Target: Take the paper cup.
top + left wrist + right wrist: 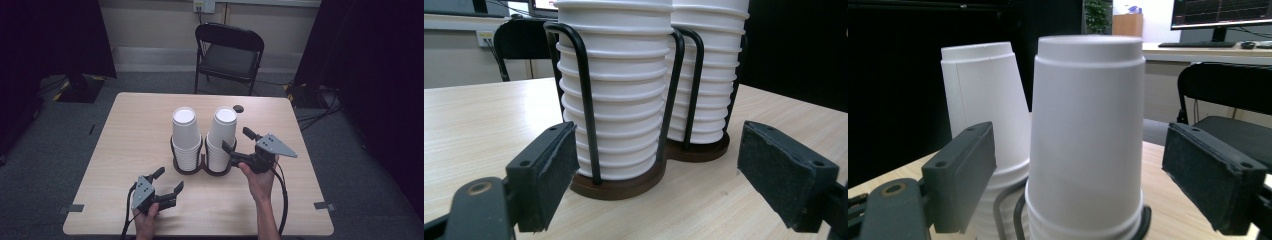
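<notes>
High view: ribbed white foam cup stacks (221, 137) in black wire holder (202, 165) (mid-table); right gripper (241, 140) spread beside right stack, left gripper (167, 181) spread over bare wood tabletop (125, 145).

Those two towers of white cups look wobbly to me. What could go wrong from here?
The right claw stands open right beside the right cup stack, whose top cup leans; a bump could tip it off. The stacks sit in a wire holder joined at the base, so shoving one may drag both across the table. The left claw, open and low near the holder's base, could knock it if it swings forward.
</notes>
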A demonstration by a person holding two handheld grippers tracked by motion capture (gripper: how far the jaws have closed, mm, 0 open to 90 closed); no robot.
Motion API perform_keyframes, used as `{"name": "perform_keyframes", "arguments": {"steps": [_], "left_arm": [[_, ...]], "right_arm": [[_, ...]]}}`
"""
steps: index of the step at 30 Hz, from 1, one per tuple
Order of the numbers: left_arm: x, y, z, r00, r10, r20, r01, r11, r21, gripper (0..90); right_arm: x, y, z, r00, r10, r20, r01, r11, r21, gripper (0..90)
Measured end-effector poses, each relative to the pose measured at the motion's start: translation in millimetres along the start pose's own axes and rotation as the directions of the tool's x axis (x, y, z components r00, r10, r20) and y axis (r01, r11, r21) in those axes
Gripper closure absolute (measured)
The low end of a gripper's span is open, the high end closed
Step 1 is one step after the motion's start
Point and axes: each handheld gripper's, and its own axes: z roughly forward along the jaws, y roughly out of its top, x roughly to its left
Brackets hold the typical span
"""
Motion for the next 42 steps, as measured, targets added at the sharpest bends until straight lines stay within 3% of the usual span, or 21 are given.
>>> {"name": "perform_keyframes", "arguments": {"steps": [13, 25, 42], "left_arm": [[0.4, 0.1, 0.0, 1.0, 0.0, -0.003, 0.0, 1.0, 0.001, 16.2], [0.5, -0.3, -0.7, 1.0, -0.003, 0.002, 0.003, 1.0, -0.007, 16.1], [0.5, 0.0, 0.0, 1.0, -0.002, 0.007, 0.002, 1.0, -0.001, 16.1]], "right_arm": [[-11.7, 18.0, 30.7, 0.9995, 0.018, -0.027, -0.017, 0.999, 0.031, 13.2], [-11.9, 7.1, 64.4, 0.9991, 0.024, -0.036, -0.02, 0.994, 0.111, 13.1], [-10.7, -9.4, 72.6, 0.9992, 0.04, -0.008, -0.038, 0.985, 0.168, 11.4]]}}
